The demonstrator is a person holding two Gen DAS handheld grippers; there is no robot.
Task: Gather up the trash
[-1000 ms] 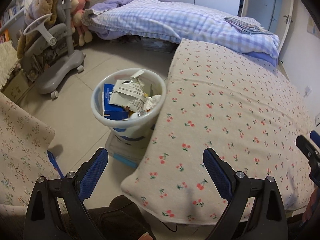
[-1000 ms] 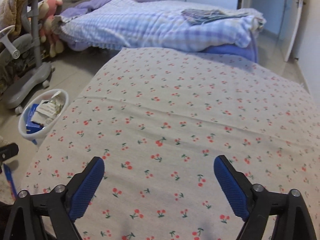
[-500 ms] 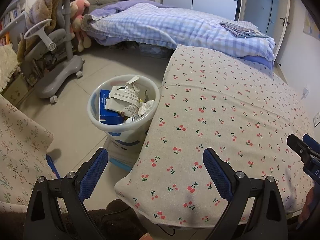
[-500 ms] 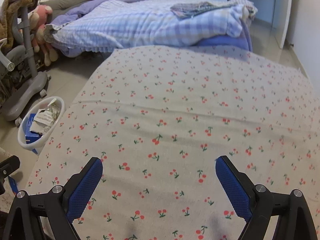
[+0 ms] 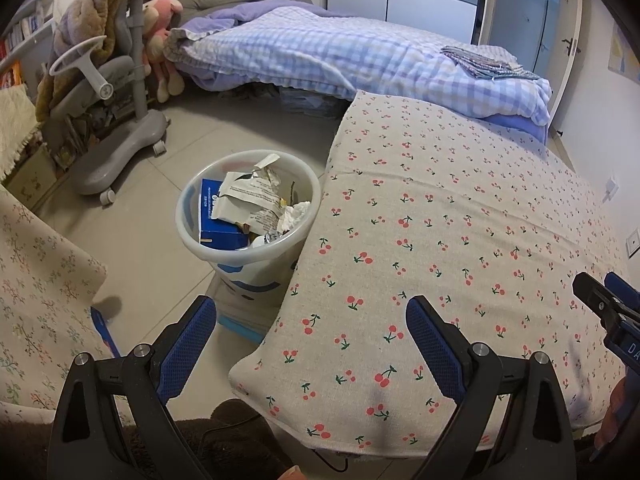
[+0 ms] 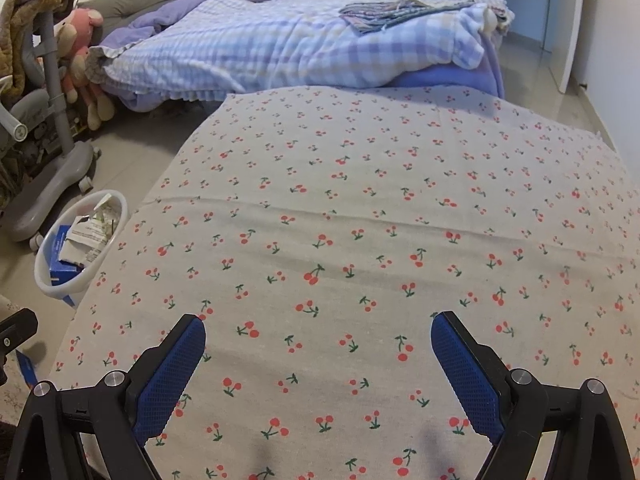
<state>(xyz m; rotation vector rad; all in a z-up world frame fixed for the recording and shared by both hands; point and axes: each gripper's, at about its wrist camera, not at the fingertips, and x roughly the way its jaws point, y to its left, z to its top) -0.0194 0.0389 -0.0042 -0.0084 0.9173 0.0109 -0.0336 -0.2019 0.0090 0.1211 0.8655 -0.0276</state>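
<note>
A white trash bin (image 5: 188,216) stands on the floor against the left edge of the cherry-print table (image 5: 460,220), filled with a blue box (image 5: 214,210), torn paper packaging (image 5: 250,196) and crumpled tissue. My left gripper (image 5: 312,320) hangs open and empty over the table's near-left corner, the bin just ahead and to the left. My right gripper (image 6: 318,342) is open and empty above the cherry-print table (image 6: 380,208); the trash bin (image 6: 52,284) shows at its far left. In the left wrist view the right gripper's tip shows at the right edge.
A grey wheeled chair (image 5: 116,132) draped with a brown blanket stands left of the bin. A bed with a checked quilt (image 5: 340,56) lies beyond. A floral cloth (image 5: 36,280) hangs at the near left. A blue-lidded box (image 5: 244,320) sits under the bin.
Both grippers have pulled back and up a little, so the bin and table look farther away. Both stay open and empty.
</note>
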